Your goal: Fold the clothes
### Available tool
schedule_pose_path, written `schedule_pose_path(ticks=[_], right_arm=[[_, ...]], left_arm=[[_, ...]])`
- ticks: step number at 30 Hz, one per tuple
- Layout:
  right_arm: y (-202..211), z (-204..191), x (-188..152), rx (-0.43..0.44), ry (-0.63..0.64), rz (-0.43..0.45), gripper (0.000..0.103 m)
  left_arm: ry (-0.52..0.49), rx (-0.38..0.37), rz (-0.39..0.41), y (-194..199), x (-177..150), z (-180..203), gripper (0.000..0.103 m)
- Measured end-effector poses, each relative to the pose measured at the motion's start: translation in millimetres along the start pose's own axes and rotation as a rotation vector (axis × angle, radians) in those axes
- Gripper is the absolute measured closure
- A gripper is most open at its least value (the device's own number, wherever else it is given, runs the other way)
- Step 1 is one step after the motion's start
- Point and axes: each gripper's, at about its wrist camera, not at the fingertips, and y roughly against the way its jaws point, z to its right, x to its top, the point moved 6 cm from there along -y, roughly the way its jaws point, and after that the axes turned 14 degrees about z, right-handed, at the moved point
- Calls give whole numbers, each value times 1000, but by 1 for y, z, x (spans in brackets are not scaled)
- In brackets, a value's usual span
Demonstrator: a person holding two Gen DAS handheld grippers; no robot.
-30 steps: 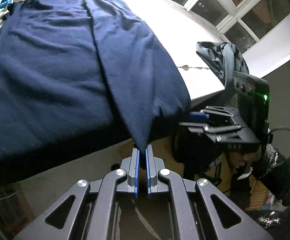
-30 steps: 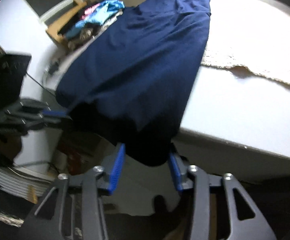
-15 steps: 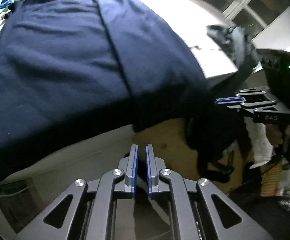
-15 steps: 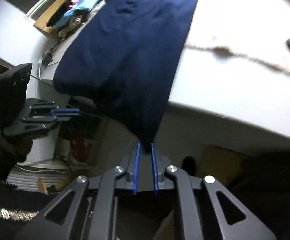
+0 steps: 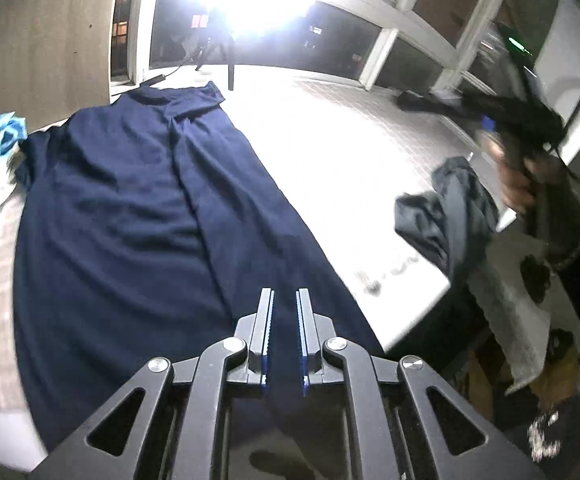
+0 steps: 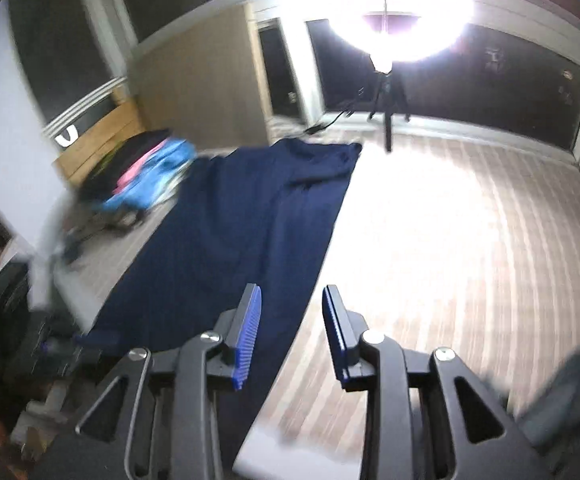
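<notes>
The navy garment (image 5: 138, 220) lies lengthwise on the table (image 5: 329, 152), its near end over the edge, with both the left gripper (image 5: 284, 304) and the right gripper (image 6: 290, 300) above it, fingers apart and empty, so I'd guess a lengthwise fold is in hand.

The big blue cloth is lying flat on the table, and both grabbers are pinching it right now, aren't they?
Not quite. The blue cloth does lie flat on the table, but neither grabber pinches it. The left wrist view shows the left gripper with an empty gap, and the right wrist view shows the right gripper open and empty.
</notes>
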Motion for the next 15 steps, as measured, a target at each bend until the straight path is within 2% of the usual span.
schedule_pose_path(ticks=[3,5,10,13,15], right_arm=[[-61,25,43,-28,7,14,71],[-118,38,58,-26,-3,-8,72],[-210,65,69,-35,34,-92,88],[-252,72,70,-49,107,-136,91],[-270,73,72,-46,147,-154,91]], left_arm=[[-1,11,-33,-41,12,-8,94],[12,12,-56,-67,21,-15,94],[21,38,-88,-123,57,-46,94],[78,36,-90,-147,73,-69,94],[95,33,-109,-160,71,-76,94]])
